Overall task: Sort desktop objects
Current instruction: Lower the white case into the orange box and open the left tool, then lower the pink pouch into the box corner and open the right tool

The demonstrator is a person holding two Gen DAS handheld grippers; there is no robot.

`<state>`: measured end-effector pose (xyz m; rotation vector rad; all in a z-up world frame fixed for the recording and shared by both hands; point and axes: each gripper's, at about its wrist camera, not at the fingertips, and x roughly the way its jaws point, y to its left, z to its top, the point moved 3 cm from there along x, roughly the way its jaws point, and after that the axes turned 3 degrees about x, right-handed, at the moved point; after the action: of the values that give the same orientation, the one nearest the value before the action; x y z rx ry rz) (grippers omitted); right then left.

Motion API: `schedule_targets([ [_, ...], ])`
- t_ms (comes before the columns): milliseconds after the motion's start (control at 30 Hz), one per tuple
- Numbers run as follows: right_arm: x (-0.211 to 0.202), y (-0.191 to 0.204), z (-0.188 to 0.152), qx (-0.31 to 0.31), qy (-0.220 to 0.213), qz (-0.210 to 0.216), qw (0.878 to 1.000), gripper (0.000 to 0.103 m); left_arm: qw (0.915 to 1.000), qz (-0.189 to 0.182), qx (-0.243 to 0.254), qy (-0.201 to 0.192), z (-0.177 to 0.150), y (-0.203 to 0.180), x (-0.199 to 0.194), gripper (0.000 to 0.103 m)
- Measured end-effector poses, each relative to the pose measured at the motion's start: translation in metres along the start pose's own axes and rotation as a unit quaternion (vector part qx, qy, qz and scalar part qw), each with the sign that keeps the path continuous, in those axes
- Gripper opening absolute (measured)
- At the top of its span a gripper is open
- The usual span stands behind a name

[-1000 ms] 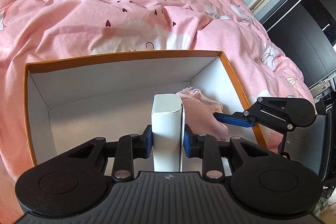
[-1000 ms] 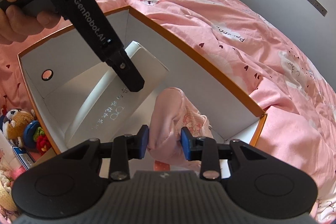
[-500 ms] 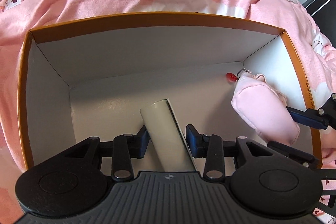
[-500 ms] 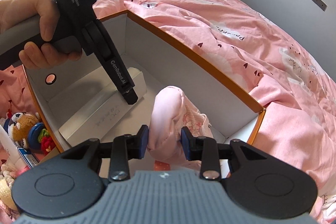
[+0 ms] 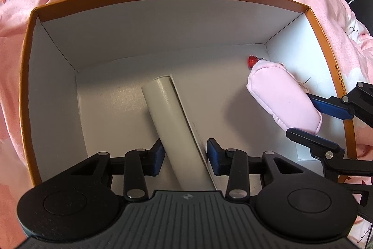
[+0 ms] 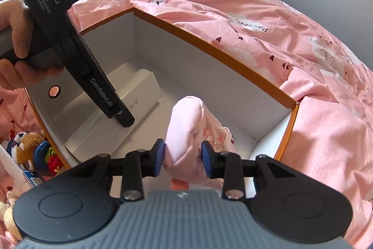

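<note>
Two items are sitting inside the box (image 5: 291, 22), which is lying on the bed (image 6: 268, 22). My left gripper (image 5: 184, 156) is hovering over the carton (image 5: 172, 130); the carton is lying flat on the box floor, and the jaws are standing apart with a visible gap on the right side, so I'm judging that one as released and placed. My right gripper (image 6: 183, 159) is pinching the pouch (image 6: 188, 130) low down, jaws closed onto the fabric from both sides, and the pouch is standing near the right wall of the box, its red charm (image 5: 251, 61) pointing at the far corner. I can't tell whether its bottom is resting on the floor or hanging just above it. So I'm reading the carton as done and the pouch as in the box but not let go. What's remaining: opening the right jaws, then pulling both grippers up clear of the rim. Toys (image 6: 32, 151) are lying outside the box on the left in the right wrist view; I can't tell whether those are part of the sort. If they are, a good share of the job is outstanding.
</note>
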<state>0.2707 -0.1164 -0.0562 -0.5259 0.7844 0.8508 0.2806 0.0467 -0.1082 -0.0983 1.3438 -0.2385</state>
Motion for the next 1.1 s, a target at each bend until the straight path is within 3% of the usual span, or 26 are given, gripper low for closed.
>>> schedule_targets([
  [167,-0.001,0.000,-0.001,0.003,-0.001,0.002,1.000,0.037,0.9974,0.063,0.035,0.002,0.001,0.005,-0.010,0.057],
  [300,-0.001,0.000,-0.001,0.009,-0.002,0.002,1.000,0.037,0.9957,0.078,0.051,0.002,0.001,0.005,-0.014,0.058],
  [500,-0.002,0.000,-0.002,0.012,-0.004,0.009,1.000,0.037,0.9850,0.142,0.097,0.008,-0.001,0.000,-0.018,0.051],
  [600,-0.002,0.002,-0.002,0.005,-0.005,0.018,1.000,0.037,0.9866,0.131,0.097,-0.006,-0.001,-0.012,-0.017,0.051],
  [667,-0.002,0.005,-0.002,-0.009,-0.005,0.021,1.000,0.037,0.9900,0.110,0.087,-0.015,0.001,-0.013,-0.019,0.043],
  [800,-0.002,0.012,0.000,-0.051,0.000,0.043,0.998,0.037,0.9918,0.092,0.087,-0.016,0.008,-0.029,-0.009,0.040],
  [967,0.005,0.012,0.003,-0.077,0.033,0.046,0.995,0.041,0.9926,0.066,0.101,-0.012,0.004,-0.039,0.001,0.034],
  [1100,0.005,0.002,0.003,-0.050,0.068,0.049,0.995,0.052,0.9942,0.048,0.096,0.000,0.004,-0.037,0.009,0.031],
])
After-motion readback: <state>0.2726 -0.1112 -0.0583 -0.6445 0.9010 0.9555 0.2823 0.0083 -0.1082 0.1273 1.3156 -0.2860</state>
